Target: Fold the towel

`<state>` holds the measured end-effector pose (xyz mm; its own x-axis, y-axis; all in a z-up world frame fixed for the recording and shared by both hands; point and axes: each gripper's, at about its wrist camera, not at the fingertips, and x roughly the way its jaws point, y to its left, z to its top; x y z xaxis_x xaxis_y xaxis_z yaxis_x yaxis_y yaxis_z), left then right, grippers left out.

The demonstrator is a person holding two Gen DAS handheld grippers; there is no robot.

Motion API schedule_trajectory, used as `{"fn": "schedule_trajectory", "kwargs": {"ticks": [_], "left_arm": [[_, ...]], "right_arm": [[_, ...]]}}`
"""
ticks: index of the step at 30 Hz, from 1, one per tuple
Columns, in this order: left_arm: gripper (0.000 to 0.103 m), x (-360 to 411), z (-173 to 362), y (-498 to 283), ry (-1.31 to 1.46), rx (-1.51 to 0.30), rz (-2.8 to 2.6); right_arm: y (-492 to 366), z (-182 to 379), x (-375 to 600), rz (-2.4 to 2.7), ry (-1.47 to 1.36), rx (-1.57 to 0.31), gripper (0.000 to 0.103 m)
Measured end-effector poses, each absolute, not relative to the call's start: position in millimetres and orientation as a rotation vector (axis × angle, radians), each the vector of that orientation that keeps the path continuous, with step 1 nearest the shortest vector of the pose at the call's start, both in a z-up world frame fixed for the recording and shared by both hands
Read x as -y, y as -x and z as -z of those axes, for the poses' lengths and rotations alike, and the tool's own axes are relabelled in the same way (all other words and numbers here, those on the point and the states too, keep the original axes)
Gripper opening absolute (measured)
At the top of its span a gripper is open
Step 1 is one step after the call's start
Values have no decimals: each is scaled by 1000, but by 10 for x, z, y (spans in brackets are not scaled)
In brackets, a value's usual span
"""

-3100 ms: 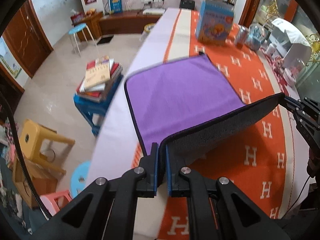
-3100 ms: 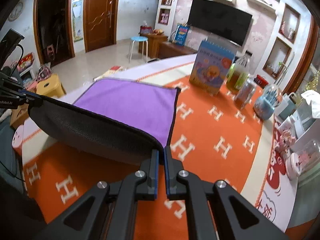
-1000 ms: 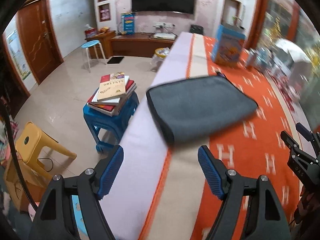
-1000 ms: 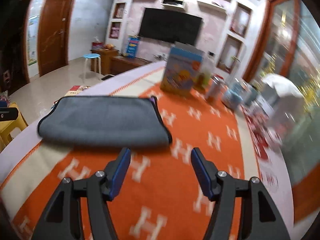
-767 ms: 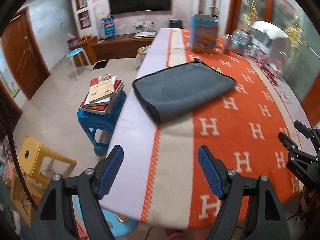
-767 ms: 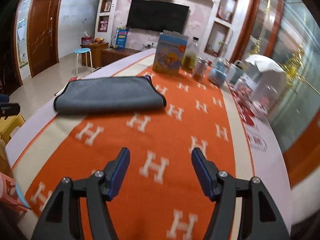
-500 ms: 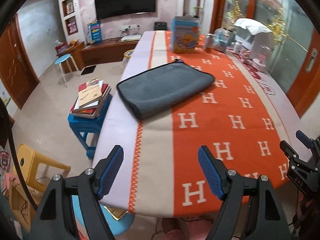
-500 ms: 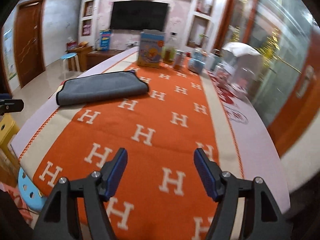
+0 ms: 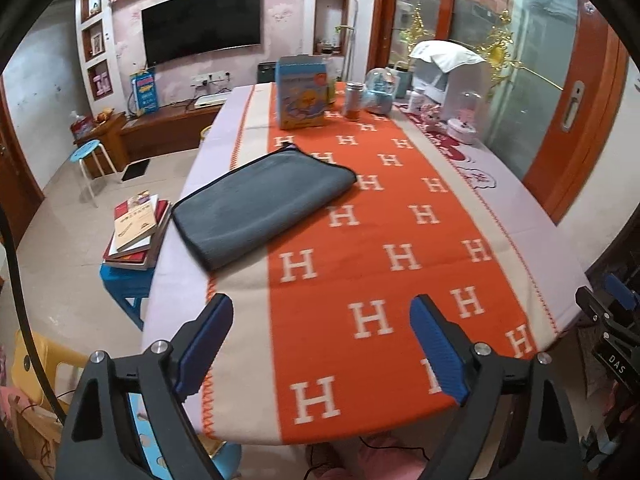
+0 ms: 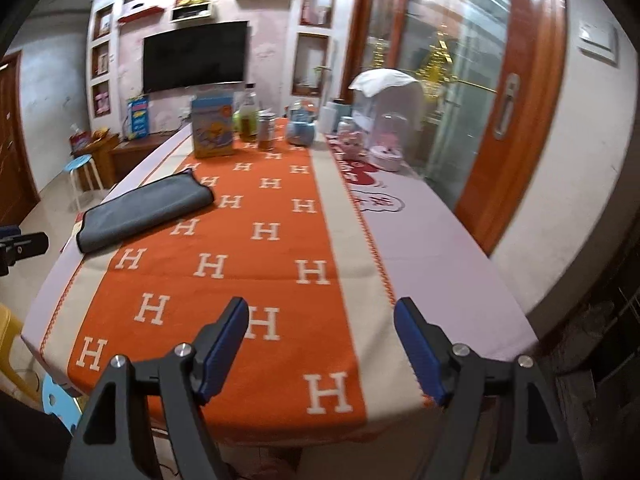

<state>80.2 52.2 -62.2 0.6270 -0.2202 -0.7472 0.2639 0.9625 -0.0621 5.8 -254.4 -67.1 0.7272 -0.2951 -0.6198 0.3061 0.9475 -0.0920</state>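
Since the towel (image 9: 260, 204) lies folded, grey side up, at the left edge of the tabletop (image 9: 460, 184), both the left hand-held gripper (image 9: 322, 344) and right hand-held gripper (image 10: 320, 344) are held empty, jaws spread wide, well apart from it, the fold being judged complete.

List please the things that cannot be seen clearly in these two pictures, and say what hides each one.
- Towel: its inner layers and underside are covered by its own grey top fold, in both views.
- Blue box: its print is too small to read; blurred in the right wrist view.
- Stool under the book stack: partly hidden by the tablecloth edge.
- Left gripper and right gripper: handles cut off by the bottom edge.
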Motion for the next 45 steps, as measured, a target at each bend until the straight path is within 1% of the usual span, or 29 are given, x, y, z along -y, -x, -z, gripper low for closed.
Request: {"fn": "schedule_trajectory", "kwargs": {"ticks": [7, 8, 10, 14, 15, 18, 25, 30, 36, 40, 45], "left_arm": [[91, -237, 437, -863, -47, -840, 305], [92, -204, 411, -871, -41, -842, 308], [98, -150, 373, -880, -28, -843, 309], [99, 5, 269, -876, -13, -849, 305], [100, 29, 248, -873, -14, -850, 300], [102, 123, 174, -861, -7, -858, 270], [102, 253, 117, -839, 6, -904, 160], [102, 258, 110, -777, 13, -942, 87], [102, 194, 49, -702, -11, -913, 26], [102, 202, 17, -701, -52, -884, -2], [102, 246, 66, -719, -93, -888, -9]], "right_arm": [[-1, 494, 2808, 329, -77, -698, 81], [-9, 470, 2834, 320, -83, -698, 83], [-40, 412, 2888, 296, -96, -702, 86], [-142, 317, 2998, 202, -155, -724, 97], [-168, 304, 3008, 189, -150, -733, 99], [-266, 246, 3047, 143, -120, -759, 100], [-459, 128, 3065, 32, -117, -829, 102], [-581, 108, 3031, -42, -166, -903, 103], [-655, 168, 2821, -76, -185, -945, 103], [-672, 159, 2700, -61, -159, -934, 103], [-709, 231, 2650, -8, -162, -966, 103]]}}
